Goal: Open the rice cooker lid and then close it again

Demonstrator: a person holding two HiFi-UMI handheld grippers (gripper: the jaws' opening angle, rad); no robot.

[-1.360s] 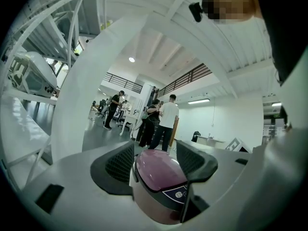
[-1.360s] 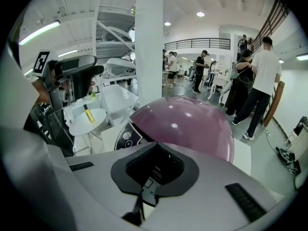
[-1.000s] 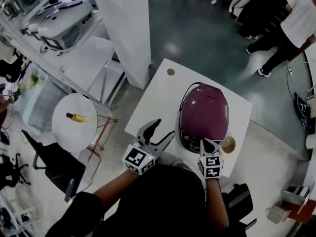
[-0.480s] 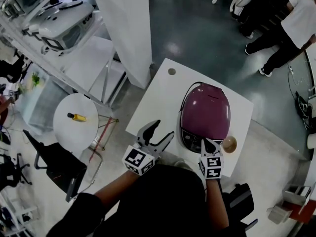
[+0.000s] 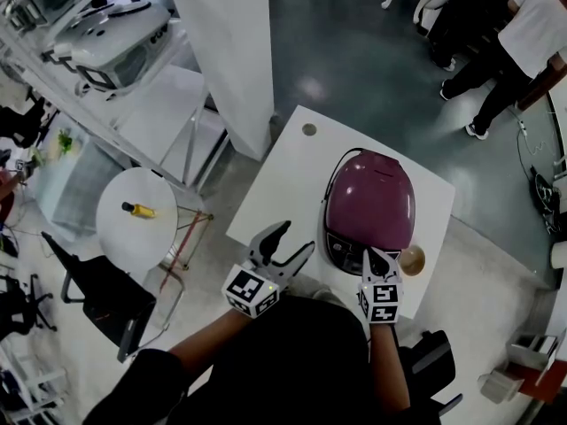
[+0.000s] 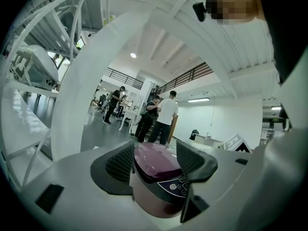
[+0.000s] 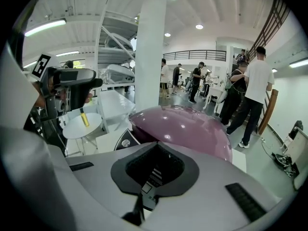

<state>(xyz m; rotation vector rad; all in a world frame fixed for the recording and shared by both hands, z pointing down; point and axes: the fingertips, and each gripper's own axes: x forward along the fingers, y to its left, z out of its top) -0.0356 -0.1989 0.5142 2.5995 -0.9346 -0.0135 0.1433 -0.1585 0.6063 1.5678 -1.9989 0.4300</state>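
Observation:
A purple rice cooker (image 5: pixel 370 204) with its lid down stands on a white table (image 5: pixel 283 184); its dark control panel (image 5: pixel 344 248) faces me. My right gripper (image 5: pixel 368 257) is shut with nothing between its jaws, and its tips are at the front edge of the cooker; contact is unclear. In the right gripper view the closed jaws (image 7: pixel 153 178) point at the glossy lid (image 7: pixel 183 126). My left gripper (image 5: pixel 289 241) hovers open over the table left of the cooker. In the left gripper view the cooker (image 6: pixel 161 179) shows beyond the spread jaws (image 6: pixel 155 157), which are apart from it.
A small tan bowl (image 5: pixel 409 258) sits right of the cooker near the table edge. A round hole (image 5: pixel 309 129) marks the table's far corner. A white pillar (image 5: pixel 232 51) and a round side table (image 5: pixel 133 224) with a yellow bottle (image 5: pixel 135 210) stand left. People stand at the far right (image 5: pixel 523 34).

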